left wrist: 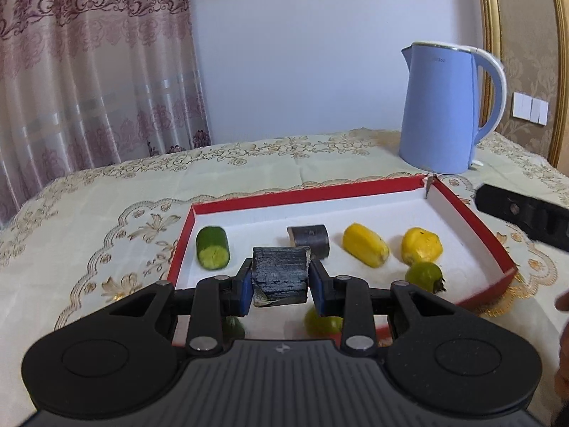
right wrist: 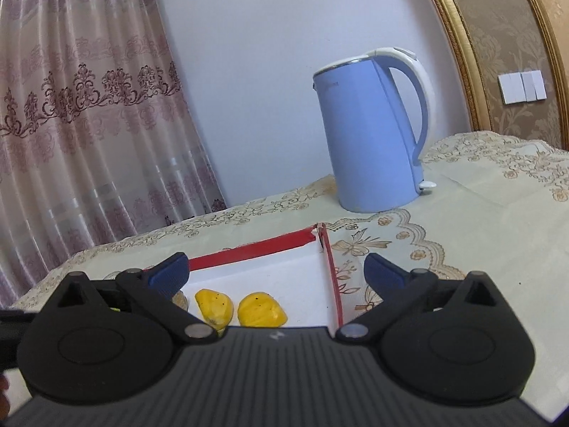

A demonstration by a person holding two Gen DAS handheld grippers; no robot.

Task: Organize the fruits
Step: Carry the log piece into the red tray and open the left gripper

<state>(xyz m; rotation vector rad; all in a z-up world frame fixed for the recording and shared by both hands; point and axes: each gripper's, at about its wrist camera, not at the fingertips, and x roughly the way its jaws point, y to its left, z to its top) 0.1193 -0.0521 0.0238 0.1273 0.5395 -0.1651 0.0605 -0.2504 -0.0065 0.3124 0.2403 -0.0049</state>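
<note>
Red-rimmed tray [left wrist: 355, 192] with white floor sits on the embroidered tablecloth [left wrist: 106, 192]; blue kettle [left wrist: 441, 106] stands just behind its far right corner. Left gripper [left wrist: 281, 286] is clamped on a dark chunk [left wrist: 279, 277], held above the tray's near half. Right gripper [right wrist: 275, 270] is spread wide, nothing between its fingers, over the tray's right wall. Count in tray: one cucumber piece [left wrist: 212, 247] at left, one more dark chunk [left wrist: 310, 240] mid, two yellow pieces [left wrist: 365, 244], one green fruit [left wrist: 425, 275] near right. More green fruit is partly hidden under the left gripper, count unclear.
</note>
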